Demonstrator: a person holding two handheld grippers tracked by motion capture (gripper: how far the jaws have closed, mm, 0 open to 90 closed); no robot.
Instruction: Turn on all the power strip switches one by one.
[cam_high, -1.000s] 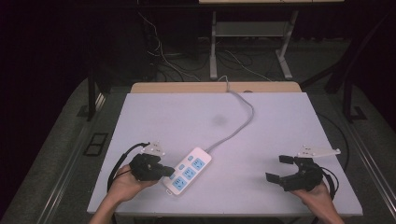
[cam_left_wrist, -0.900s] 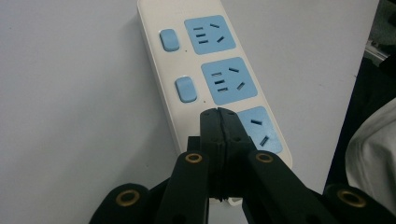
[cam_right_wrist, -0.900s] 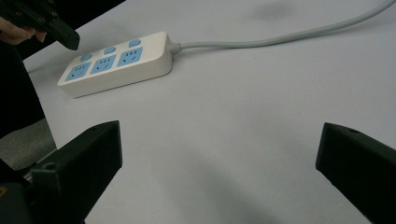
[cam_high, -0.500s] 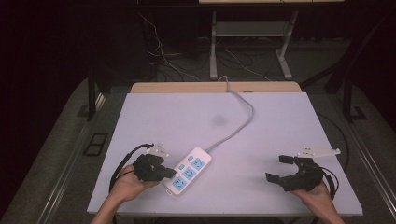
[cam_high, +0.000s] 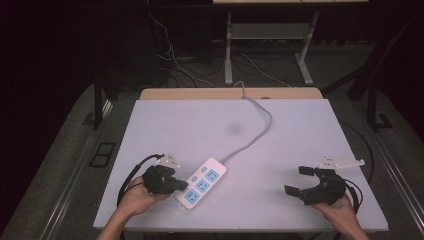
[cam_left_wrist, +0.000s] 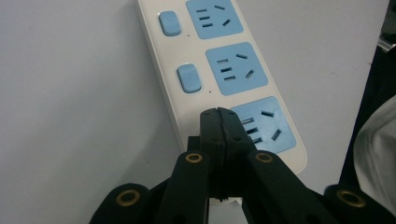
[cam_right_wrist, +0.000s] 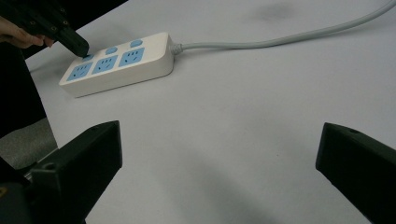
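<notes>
Currently the white power strip (cam_high: 201, 183) lies diagonally near the front-left of the white table (cam_high: 300, 130), its grey cord (cam_high: 255, 135) running off the far edge. Left gripper (cam_left_wrist: 219, 116): jaws pressed fully together with nothing between them, tip resting on the strip's near end beside the last blue socket (cam_left_wrist: 262, 125), about where that row's blue switch would sit. Right gripper (cam_high: 300, 186): jaws spread wide and empty, low over bare table at front-right, well apart from the strip.
</notes>
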